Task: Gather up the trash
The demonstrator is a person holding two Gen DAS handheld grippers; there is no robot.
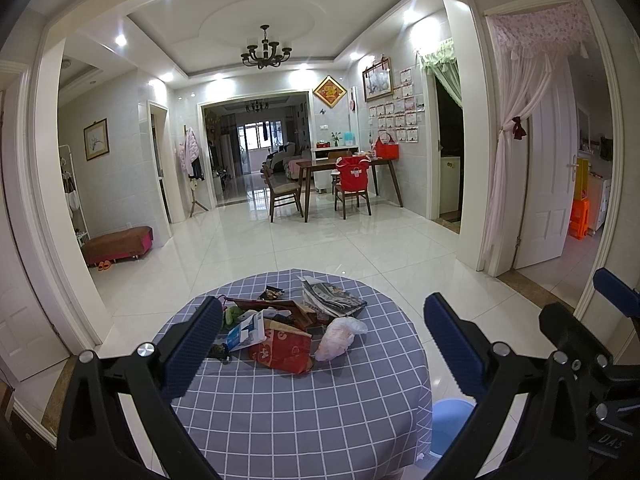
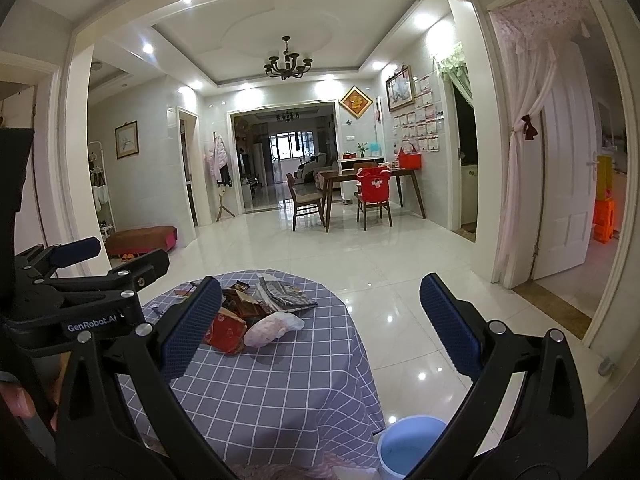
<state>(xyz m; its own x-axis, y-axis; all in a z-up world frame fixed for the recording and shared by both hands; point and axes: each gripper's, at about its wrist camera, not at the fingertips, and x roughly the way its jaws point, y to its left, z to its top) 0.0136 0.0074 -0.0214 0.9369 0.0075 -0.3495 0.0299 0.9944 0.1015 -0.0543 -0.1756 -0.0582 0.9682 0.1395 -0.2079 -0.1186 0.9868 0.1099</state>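
A pile of trash lies on the round table with the grey checked cloth: a red packet, a crumpled white plastic bag, a white and blue carton, folded newspaper and brown wrappers. My left gripper is open and empty, held above the near side of the table, short of the pile. My right gripper is open and empty, over the table's right part; the red packet and plastic bag lie just ahead. A blue bucket stands on the floor by the table.
The bucket also shows in the left wrist view. White tiled floor stretches ahead to a dining table with chairs. A low red bench is at the left, a curtained white door at the right.
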